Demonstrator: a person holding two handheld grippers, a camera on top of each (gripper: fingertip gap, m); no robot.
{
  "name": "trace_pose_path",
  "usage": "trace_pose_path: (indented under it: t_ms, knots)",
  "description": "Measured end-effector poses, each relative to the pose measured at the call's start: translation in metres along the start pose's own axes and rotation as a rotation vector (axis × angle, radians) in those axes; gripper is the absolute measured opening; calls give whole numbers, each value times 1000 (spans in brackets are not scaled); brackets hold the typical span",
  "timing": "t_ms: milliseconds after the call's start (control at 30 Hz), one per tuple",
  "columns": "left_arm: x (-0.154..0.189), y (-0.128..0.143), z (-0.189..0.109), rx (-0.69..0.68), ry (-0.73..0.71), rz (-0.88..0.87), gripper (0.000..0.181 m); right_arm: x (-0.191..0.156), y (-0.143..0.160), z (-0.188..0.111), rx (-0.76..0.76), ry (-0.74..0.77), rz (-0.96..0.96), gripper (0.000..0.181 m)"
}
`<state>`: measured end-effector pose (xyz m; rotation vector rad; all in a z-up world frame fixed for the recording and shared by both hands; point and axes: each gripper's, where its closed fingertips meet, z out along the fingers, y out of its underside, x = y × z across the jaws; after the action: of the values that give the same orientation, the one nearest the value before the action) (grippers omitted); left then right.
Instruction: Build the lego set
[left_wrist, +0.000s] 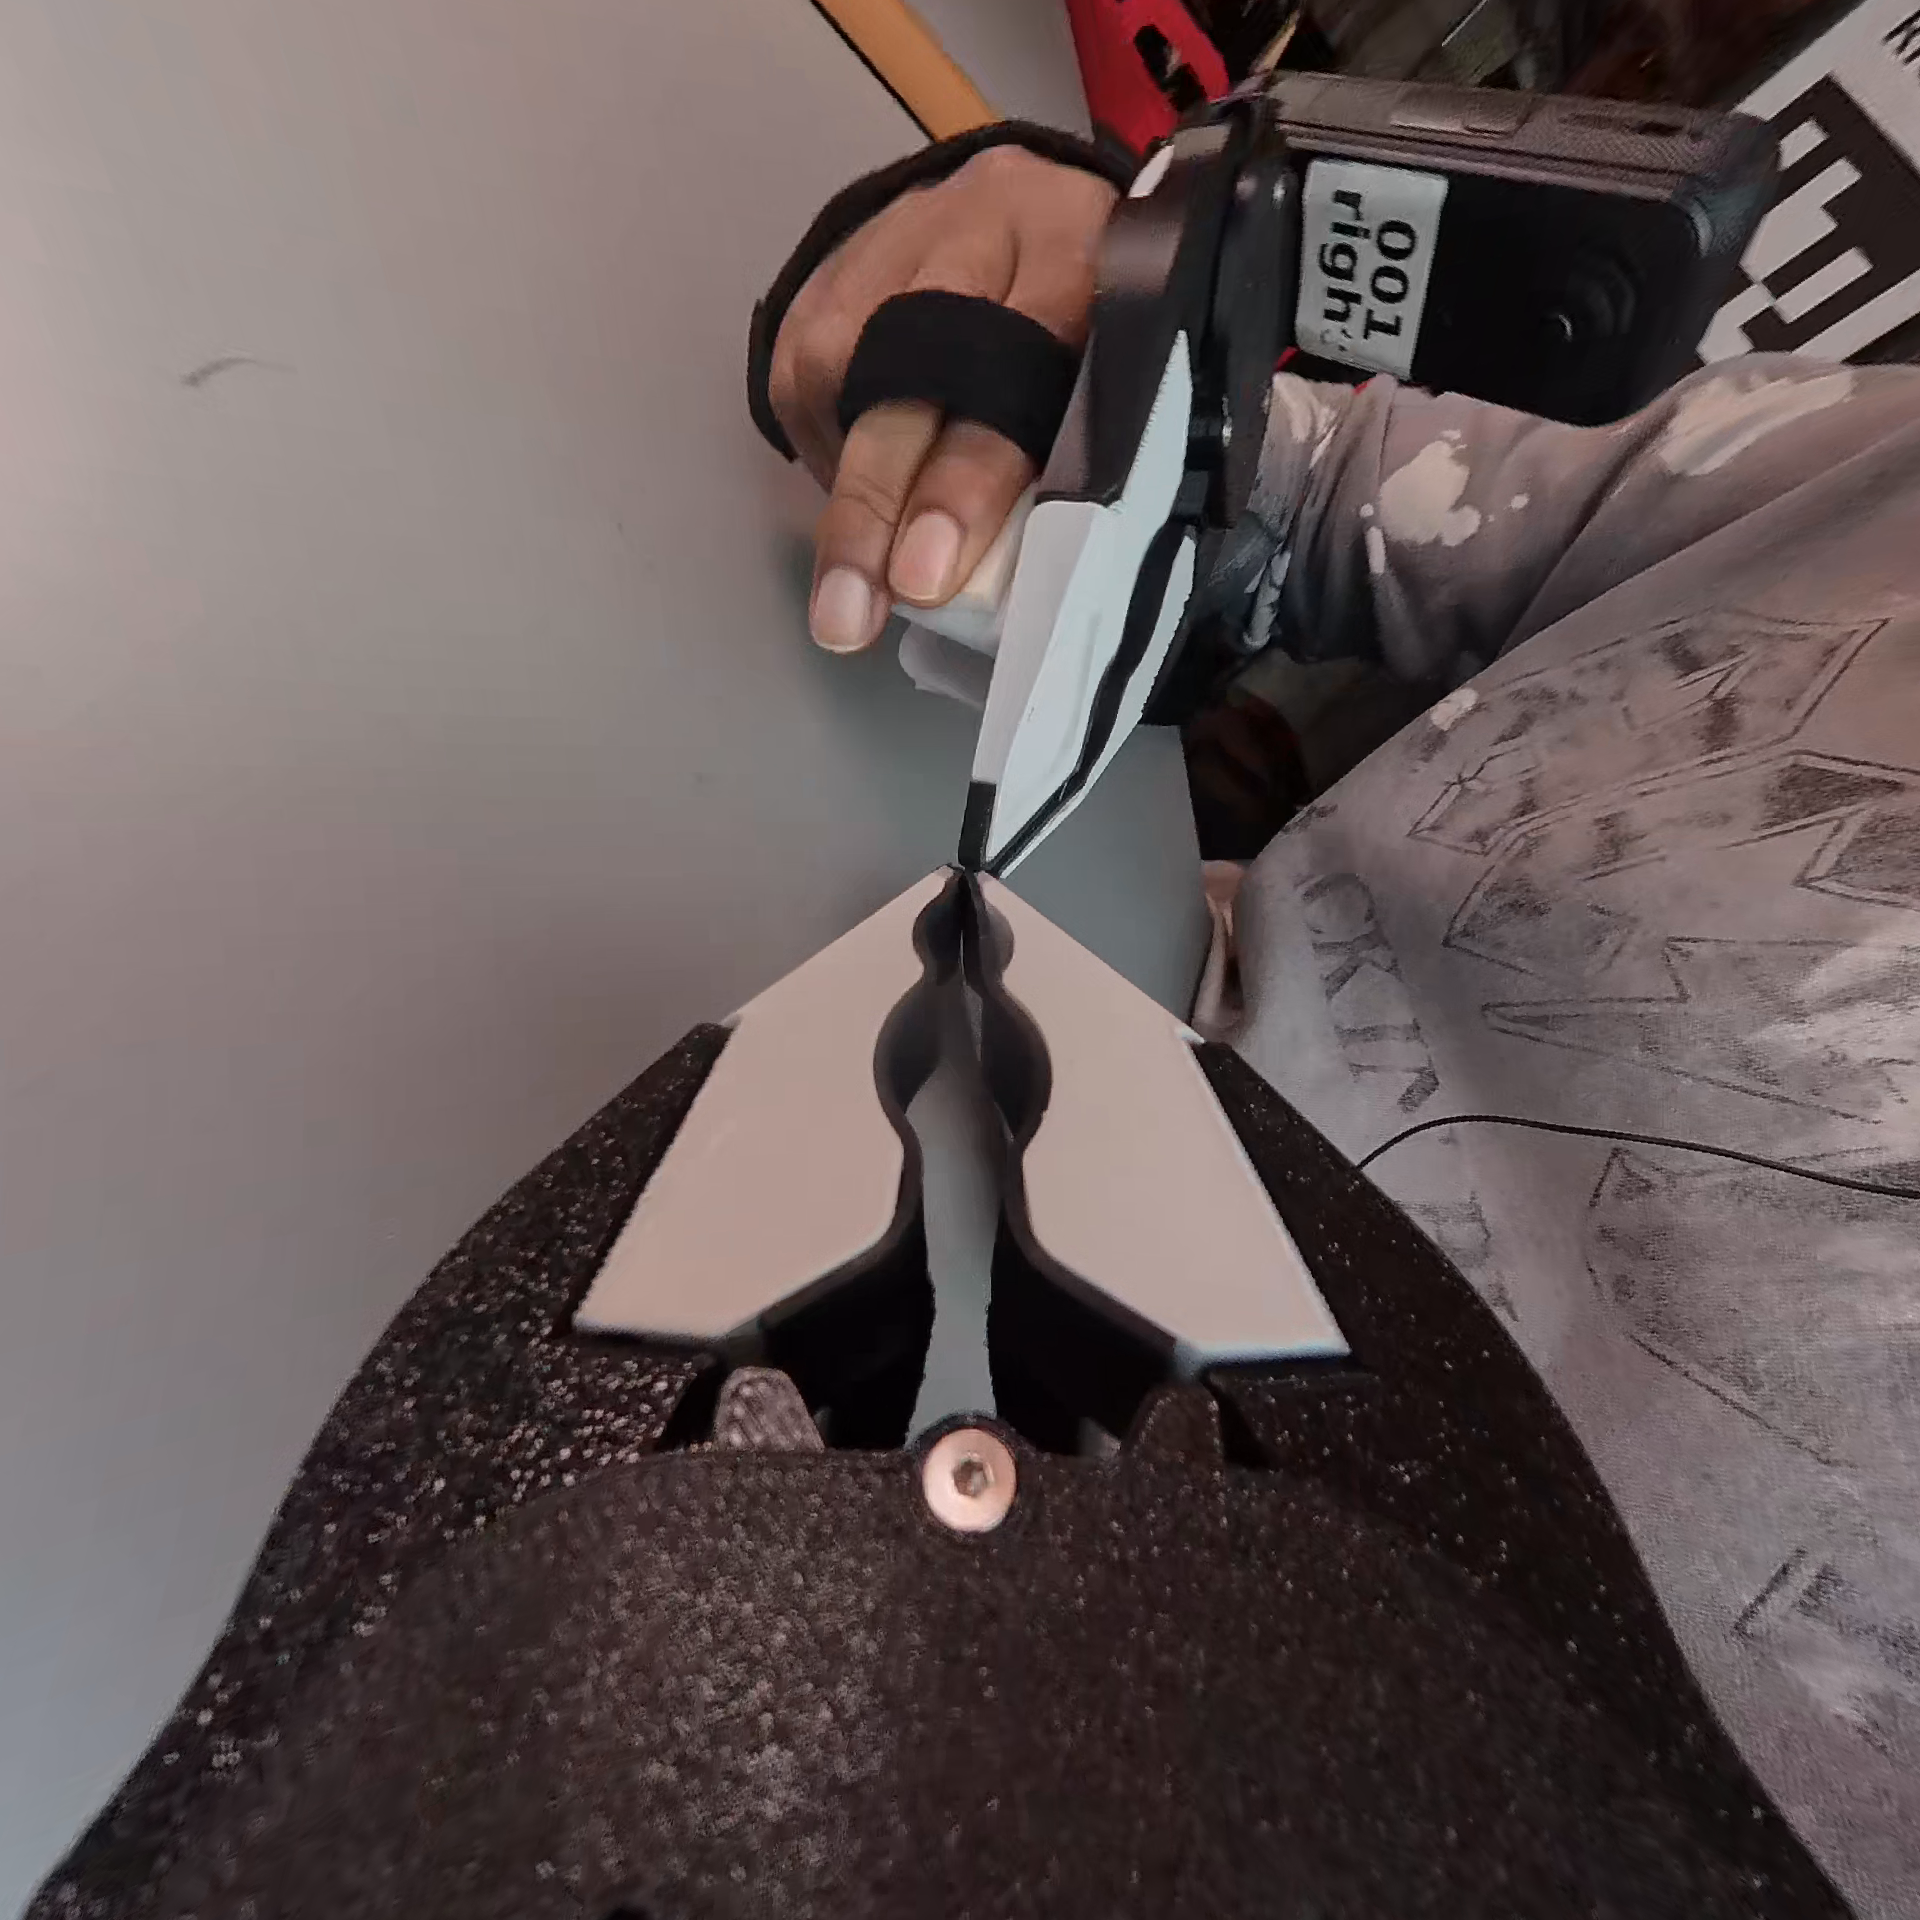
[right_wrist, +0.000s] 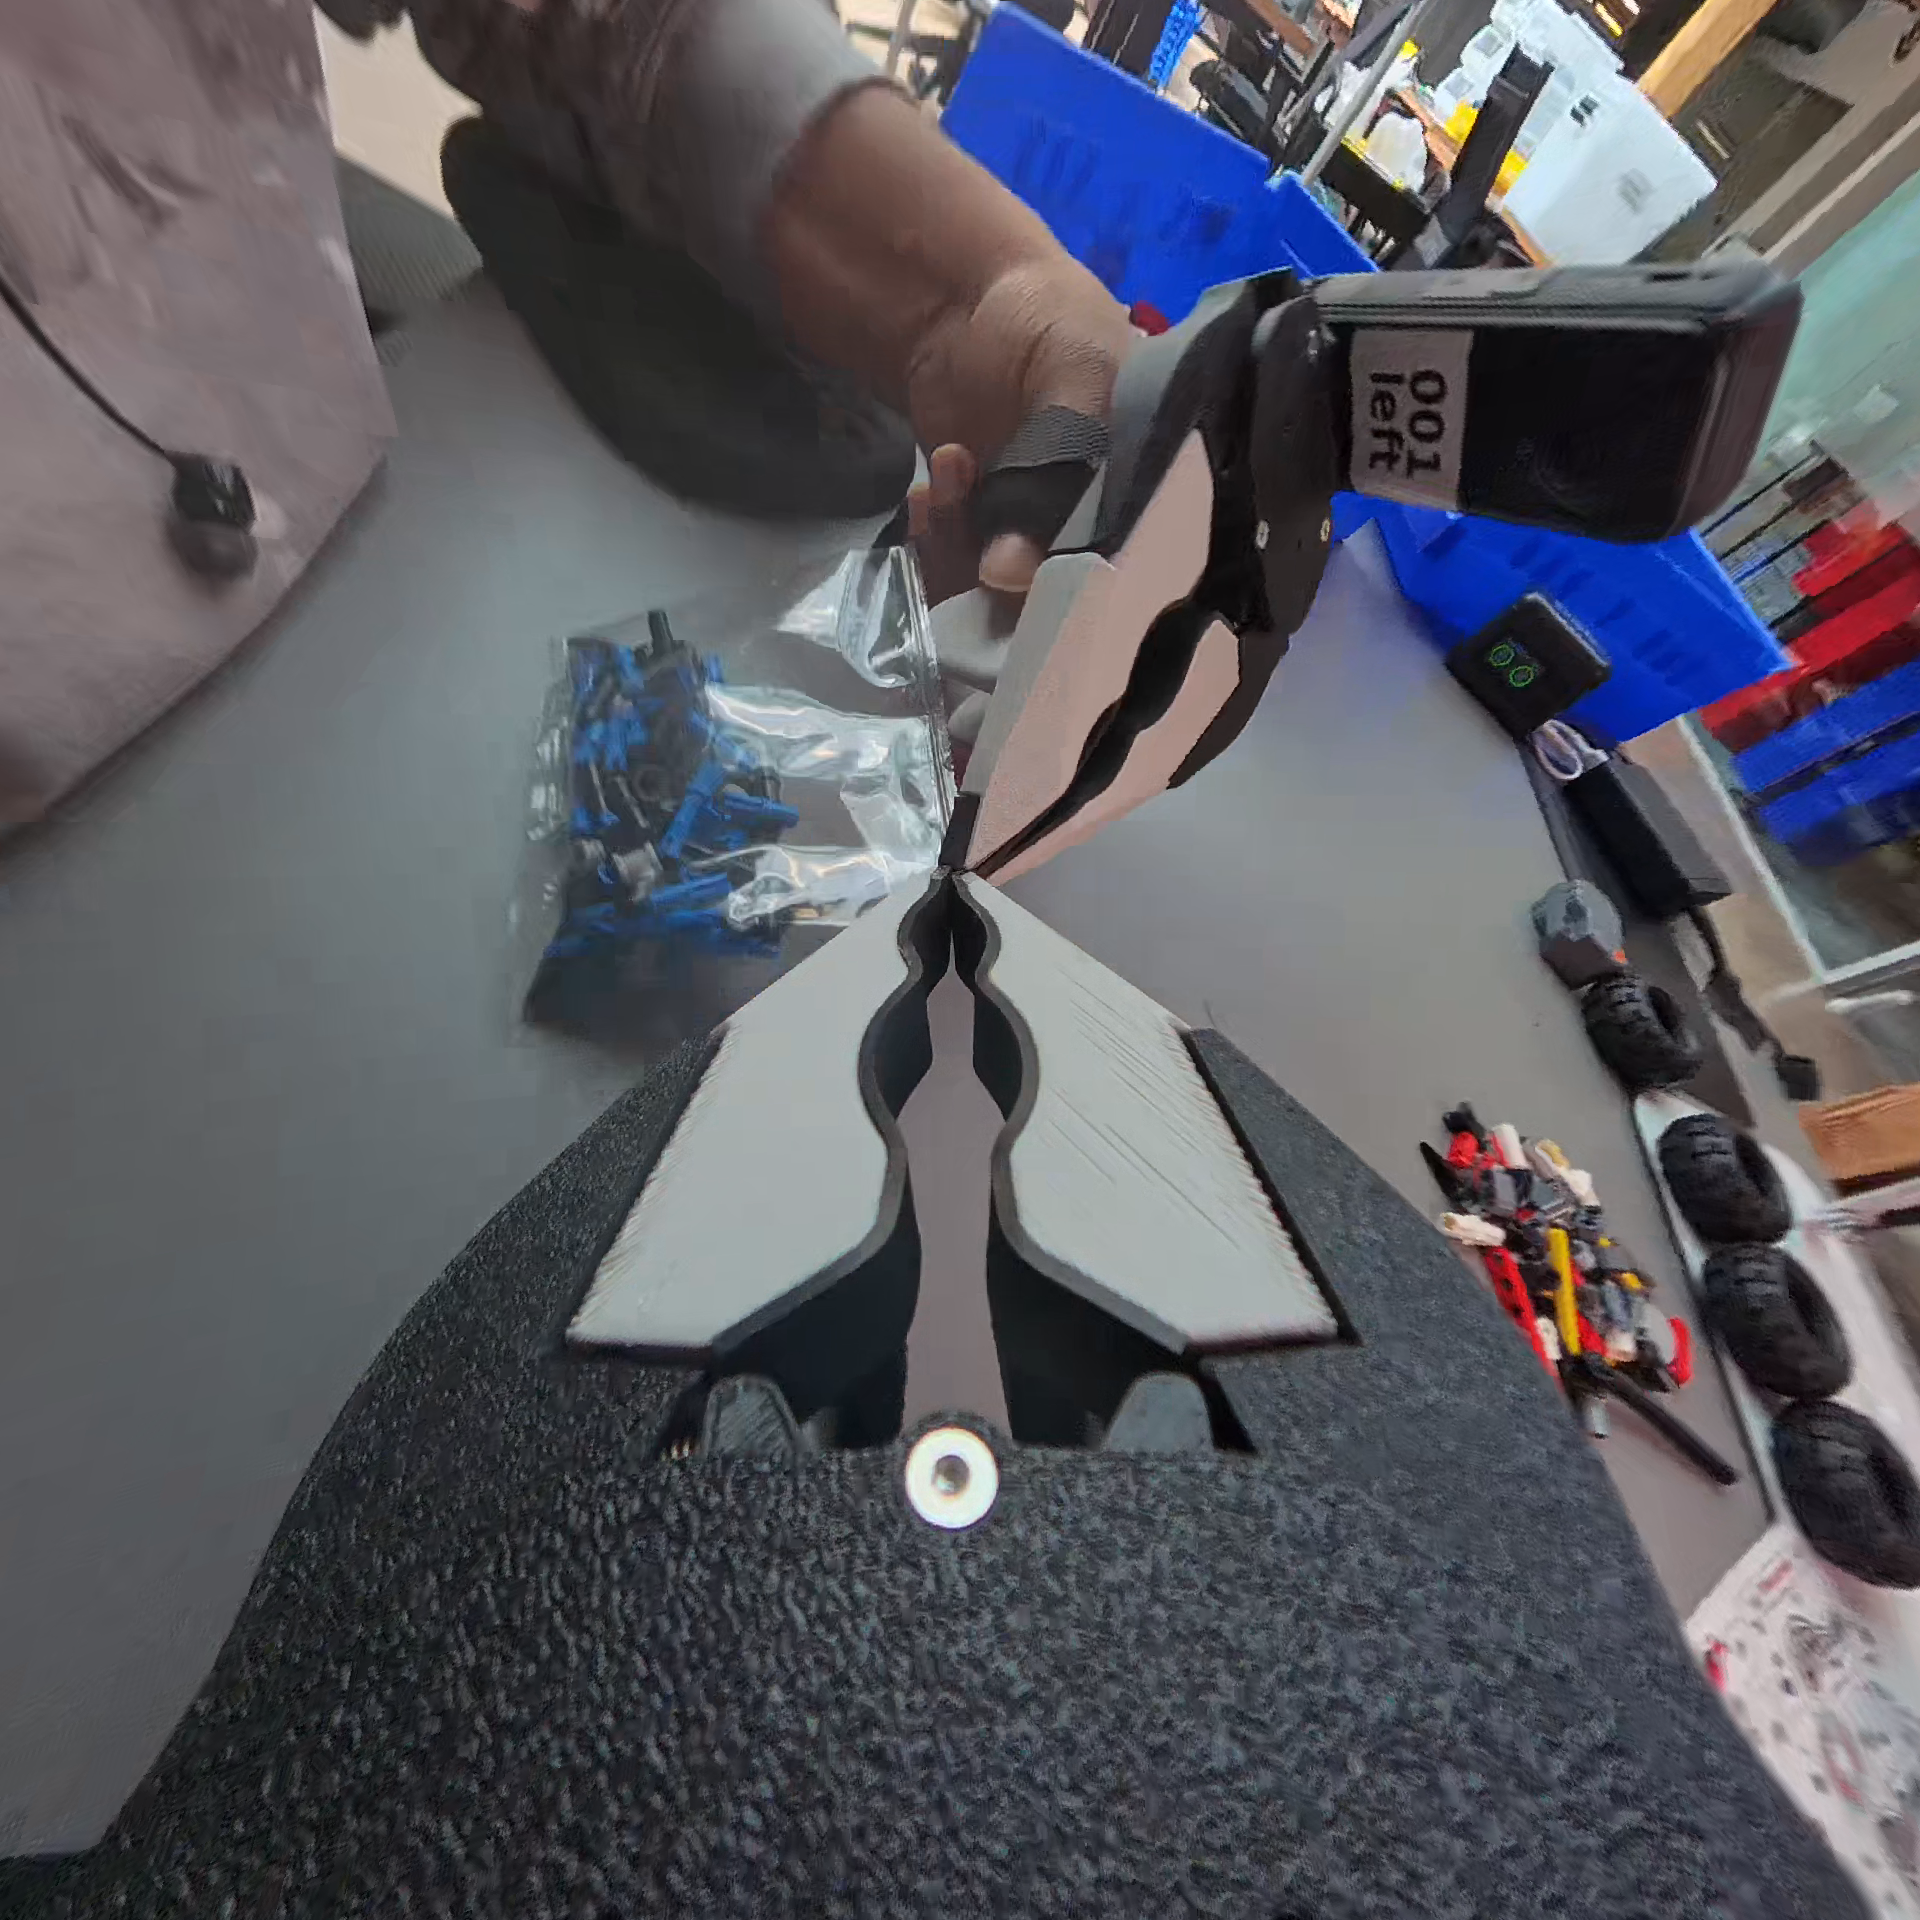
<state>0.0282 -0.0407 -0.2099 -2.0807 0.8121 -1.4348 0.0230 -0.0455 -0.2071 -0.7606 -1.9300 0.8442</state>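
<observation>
right wrist view shows the grey tabletop (right_wrist: 312, 1143) first, then four black tyres (right_wrist: 1766, 1320) along its right edge, a clear bag of blue and black lego pins (right_wrist: 665, 790) at left, and a small red-and-grey lego pile (right_wrist: 1548, 1257). both claws, right (right_wrist: 952, 883) and left (left_wrist: 961, 883), are pressed together, tips meeting, gripping nothing visible. risk: the closed tips could snag the bag and scatter pins.
</observation>
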Motion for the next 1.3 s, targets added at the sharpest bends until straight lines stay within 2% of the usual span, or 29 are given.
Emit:
trace_pose_path:
  t_ms: [67, 200, 267, 300, 333, 400, 500, 600, 667, 733, 767, 800, 833, 867, 933, 1000, 1067, 1167, 1300]
  knots:
    - [-5, 4, 1, -30, -36, 2, 0, -3, 6, 3, -72, 53, -186, 0]
    - [-18, 11, 4, -69, -106, -18, 0, -6, 18, 9, -198, 97, -430, 0]
    - [-22, 14, 6, -88, -132, -16, 0, -10, 21, 11, -218, 92, -475, 0]
    - [-35, 15, 2, -98, -218, 8, 0, -14, 23, 12, -230, 77, -490, 0]
    - [-50, 14, -8, -97, -295, 32, 0, -28, 8, 13, -131, 29, -467, 0]
    - [-37, 10, -20, -69, -239, 23, 0, -36, 0, 14, -125, 29, -474, 0]
    - [-5, -1, -17, -49, -177, 133, 0, -11, 10, 4, -109, 72, -305, 0]
    - [-3, -15, -25, 2, -217, 193, 0, 1, -1, -3, -18, 68, -130, 0]
    - [3, -15, -24, 25, -163, 171, 24, 4, -1, -5, 3, 68, -71, 0]
    - [13, -7, -16, -10, -84, 150, 33, 7, -3, -6, 21, 69, -18, 0]
    - [16, -3, -11, -33, -73, 154, 33, 9, -6, -7, 36, 68, 4, 0]
    - [15, 0, -7, -55, -86, 168, 22, 10, -10, -7, 49, 65, 31, 0]
    - [14, 2, -3, -74, -104, 188, 0, 12, -13, -7, 59, 63, 59, 0]
    - [13, 1, -1, -67, -119, 211, 0, 15, -16, -8, 79, 68, 95, 0]
    - [14, -14, -11, 15, -128, 222, 0, 36, -23, -16, 152, 153, 229, 7]
    - [21, -36, -30, 164, -102, 260, 0, 56, -23, -33, 229, 166, 408, 42]
    - [34, -55, -51, 321, -53, 314, 0, 62, -15, -43, 261, 99, 560, 63]
    - [52, -73, -74, 477, 5, 378, 0, 60, -6, -45, 285, 19, 681, 71]
    - [68, -79, -87, 576, 100, 400, 0, 68, -15, -36, 347, 43, 703, 63]
